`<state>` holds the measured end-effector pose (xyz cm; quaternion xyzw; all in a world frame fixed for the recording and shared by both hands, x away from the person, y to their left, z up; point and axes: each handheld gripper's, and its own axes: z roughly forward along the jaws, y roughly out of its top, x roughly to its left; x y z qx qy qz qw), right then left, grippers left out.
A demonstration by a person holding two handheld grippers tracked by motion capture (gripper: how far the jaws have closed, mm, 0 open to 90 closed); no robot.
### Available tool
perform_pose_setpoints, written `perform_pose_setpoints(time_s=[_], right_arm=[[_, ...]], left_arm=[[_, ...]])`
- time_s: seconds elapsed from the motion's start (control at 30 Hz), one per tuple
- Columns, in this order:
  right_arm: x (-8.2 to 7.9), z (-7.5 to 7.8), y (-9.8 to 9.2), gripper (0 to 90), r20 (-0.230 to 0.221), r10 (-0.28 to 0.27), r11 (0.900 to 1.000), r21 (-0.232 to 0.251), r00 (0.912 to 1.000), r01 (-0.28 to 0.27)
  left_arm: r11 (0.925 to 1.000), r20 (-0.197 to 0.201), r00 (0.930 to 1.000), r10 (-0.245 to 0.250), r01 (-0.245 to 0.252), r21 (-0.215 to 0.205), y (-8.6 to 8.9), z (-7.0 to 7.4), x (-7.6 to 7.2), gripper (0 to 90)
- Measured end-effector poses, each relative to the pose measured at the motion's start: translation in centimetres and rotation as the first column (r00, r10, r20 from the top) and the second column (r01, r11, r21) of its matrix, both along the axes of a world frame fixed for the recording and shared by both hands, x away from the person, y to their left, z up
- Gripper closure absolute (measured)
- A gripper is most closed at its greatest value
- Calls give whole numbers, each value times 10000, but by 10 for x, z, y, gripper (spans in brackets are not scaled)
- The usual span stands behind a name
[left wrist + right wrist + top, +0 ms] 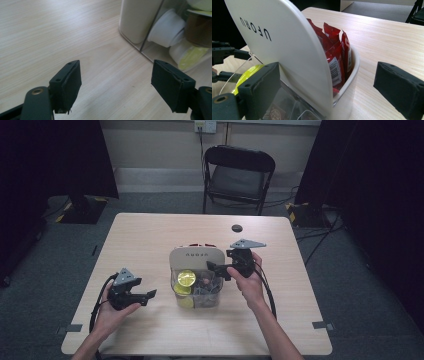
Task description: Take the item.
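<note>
A white organiser [196, 256] with a clear front bin [215, 301] stands at the table's middle. Its bin holds a yellow-lidded pod [186, 278] and other small pods; red sachets [337, 55] stand upright in the rear pocket. My right gripper [216, 270] is open at the organiser's right side. In the right gripper view [325, 82] its jaws straddle the white panel [274, 45] and sachets, with the right jaw clear of the wall. My left gripper [149, 297] hangs open over bare wood left of the bin, nothing between its jaws [117, 77]. A white pod [166, 28] shows through the clear wall.
The wooden table [150, 235] has bare wood around the organiser. A small black round object [236, 228] lies near the far edge. A black folding chair [239, 172] stands beyond the table, and cables trail on the floor at the right.
</note>
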<state>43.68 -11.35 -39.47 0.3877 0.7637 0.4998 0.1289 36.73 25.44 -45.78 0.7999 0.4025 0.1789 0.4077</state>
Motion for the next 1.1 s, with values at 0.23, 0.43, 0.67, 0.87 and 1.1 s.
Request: perform_pose_setpoints(time_s=[0.23, 0.43, 0.67, 0.87, 1.1], right_arm=[[-2, 1, 1, 77, 11, -39, 10000, -88, 10000, 39], [-4, 1, 2, 96, 98, -49, 9998, -196, 9999, 51], [-4, 0, 1, 93, 46, -93, 9998, -151, 9999, 94], [-3, 0, 0, 91, 39, -46, 9999, -135, 10000, 46], [-2, -1, 1, 87, 12, -35, 9999, -118, 10000, 35]], left_arm=[[9983, 122, 9991, -404, 409, -410, -10, 10, -7, 243], [9965, 228, 9978, -617, 628, -551, -17, 16, -11, 243], [9919, 273, 9953, -930, 949, -841, -25, 26, -14, 251], [9883, 523, 9918, -1170, 1214, -926, -34, 39, -15, 263], [9792, 747, 9817, -1751, 1815, -902, -50, 53, -14, 305]])
